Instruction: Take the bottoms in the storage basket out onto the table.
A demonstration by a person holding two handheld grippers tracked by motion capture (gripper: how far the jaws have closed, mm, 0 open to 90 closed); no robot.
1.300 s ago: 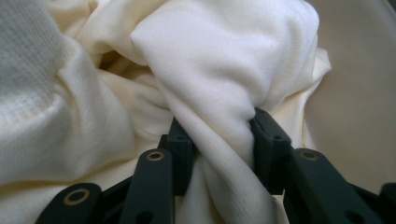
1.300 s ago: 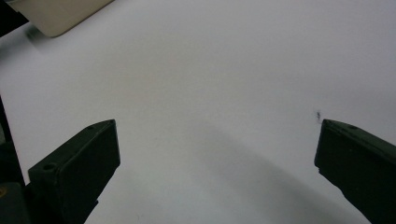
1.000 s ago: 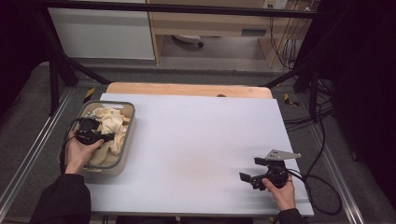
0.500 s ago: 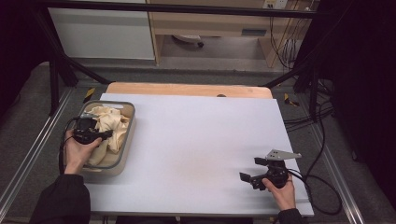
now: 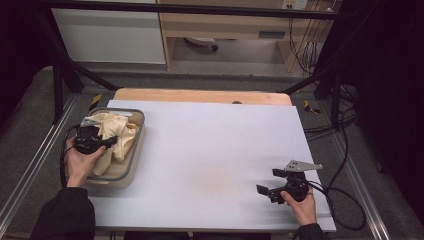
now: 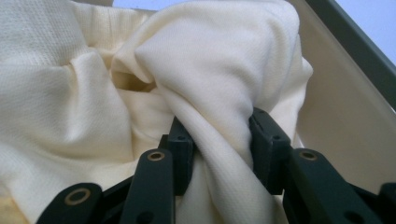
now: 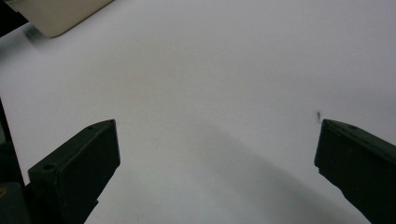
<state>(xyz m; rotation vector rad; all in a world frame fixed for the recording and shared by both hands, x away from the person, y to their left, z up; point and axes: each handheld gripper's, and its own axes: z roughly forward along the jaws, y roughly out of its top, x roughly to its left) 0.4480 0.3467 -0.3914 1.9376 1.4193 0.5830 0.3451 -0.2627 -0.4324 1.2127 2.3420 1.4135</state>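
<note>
From the high view I have the left gripper (image 5: 114,141) down in the grey bin (image 5: 135,150) at the left edge of the table (image 5: 210,150), and its jaws are clamped on a bunched fold of the cream cloth (image 5: 117,132); in the left gripper view that fold (image 6: 219,116) is squeezed tight between the two black pads (image 6: 180,149), with the bin's pale inner wall (image 6: 345,121) just beside it. The rest of the cloth lies crumpled inside the bin. Against the frame from a second ago, my left hand (image 5: 80,162) has drawn back a little toward the table's near edge, the pinch unchanged, and the cloth looks gathered slightly nearer the gripper. My right gripper (image 5: 272,182) sits where it was, near the table's front right corner, jaws wide apart with nothing between them, bare white tabletop (image 7: 210,93) ahead in its own view.
</note>
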